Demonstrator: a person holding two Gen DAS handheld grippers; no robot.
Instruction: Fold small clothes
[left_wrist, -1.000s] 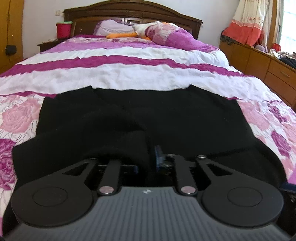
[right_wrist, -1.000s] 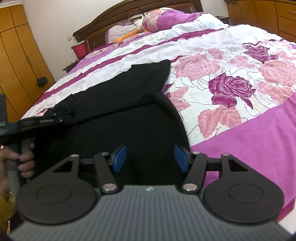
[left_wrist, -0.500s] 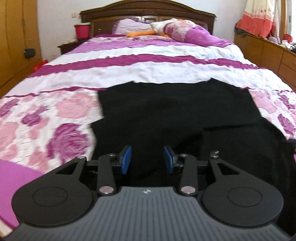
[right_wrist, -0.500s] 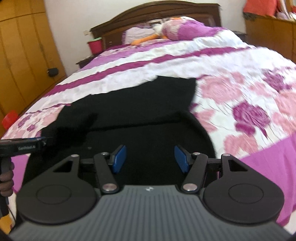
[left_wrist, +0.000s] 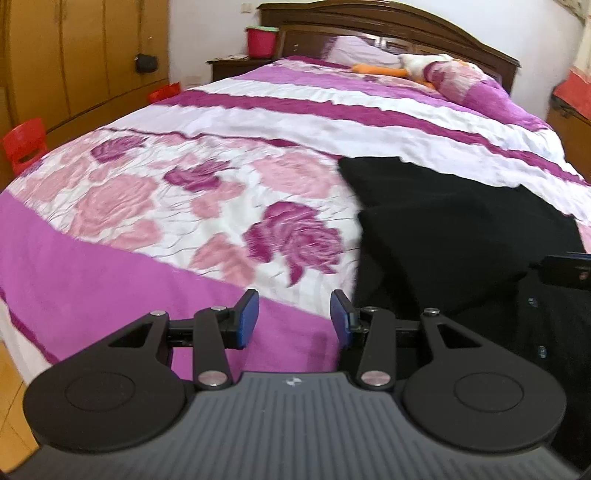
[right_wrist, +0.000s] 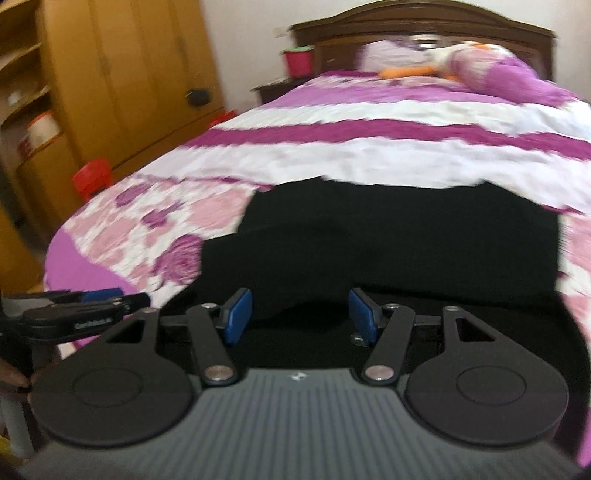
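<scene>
- The left gripper (left_wrist: 294, 314) has its 2 blue pads parted with nothing between them, and it hangs over the bare pink border of the bedspread (left_wrist: 155, 206), just left of the black garment (left_wrist: 443, 236). If it closes here, it will likely pinch the bedspread rather than the cloth.
- The right gripper (right_wrist: 300, 314) is also parted and empty, poised over the near part of the black garment (right_wrist: 388, 236). Closing blind on this dark, thick-looking fabric could catch several layers at once, or only 1, and skew the next fold.
- The garment lies flat near the foot of the bed, its far part partly doubled over with a visible step between layers. A careless drag across it could undo that layering, since nothing pins it down.
- The 2 grippers are near each other: the left one shows at the lower left of the right wrist view (right_wrist: 85, 306). Reaching for the same edge risks a knock between them.
- Both views are smeared, the right more so, so the garment's true edges are hard to judge against its black surface.
</scene>
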